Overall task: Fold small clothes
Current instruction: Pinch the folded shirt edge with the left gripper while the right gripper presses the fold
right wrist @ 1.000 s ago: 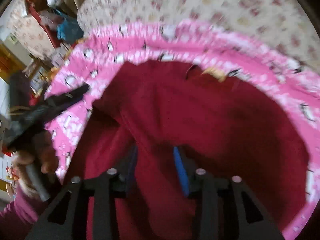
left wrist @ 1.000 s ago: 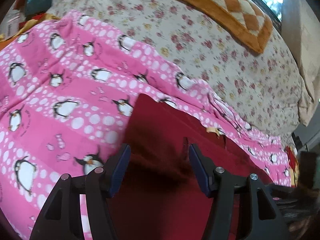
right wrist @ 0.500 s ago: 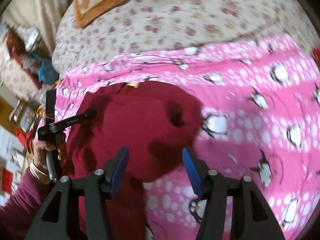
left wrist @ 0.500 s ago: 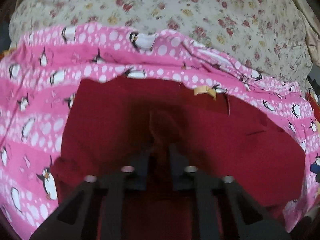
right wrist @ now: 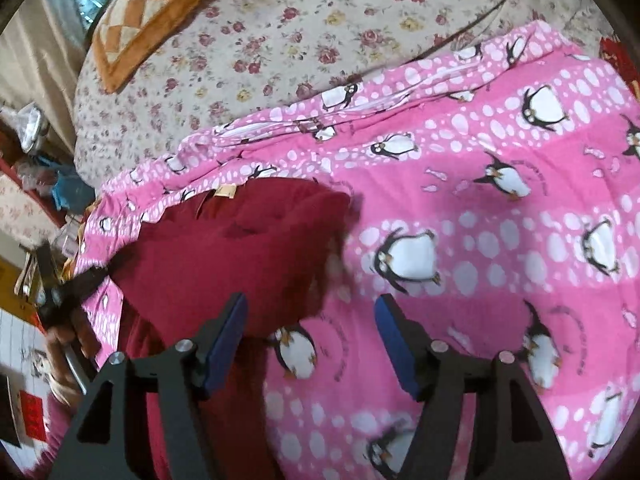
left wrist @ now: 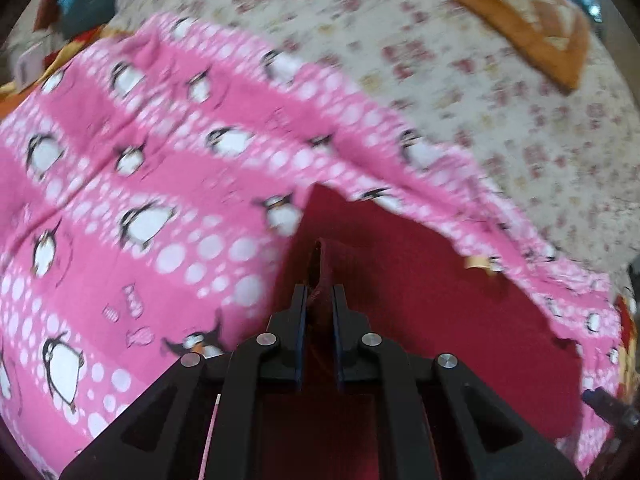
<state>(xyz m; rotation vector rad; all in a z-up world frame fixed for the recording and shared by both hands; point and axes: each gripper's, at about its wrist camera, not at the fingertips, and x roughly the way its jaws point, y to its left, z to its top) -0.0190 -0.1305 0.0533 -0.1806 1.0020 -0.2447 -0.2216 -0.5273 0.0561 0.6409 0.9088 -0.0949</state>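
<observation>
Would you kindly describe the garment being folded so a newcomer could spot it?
Find the pink penguin blanket spread over the floral bedcover. On it lies a dark red garment, the only plain, unpatterned cloth there, with a small tan label at its far edge.

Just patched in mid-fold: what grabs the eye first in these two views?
The bright pink penguin-print blanket fills the near bed, with the dark red fabric garment lying on its left part. The left tool is shut on a pinched fold of that garment; the right tool has just been opening, nothing between its blue pads.
</observation>
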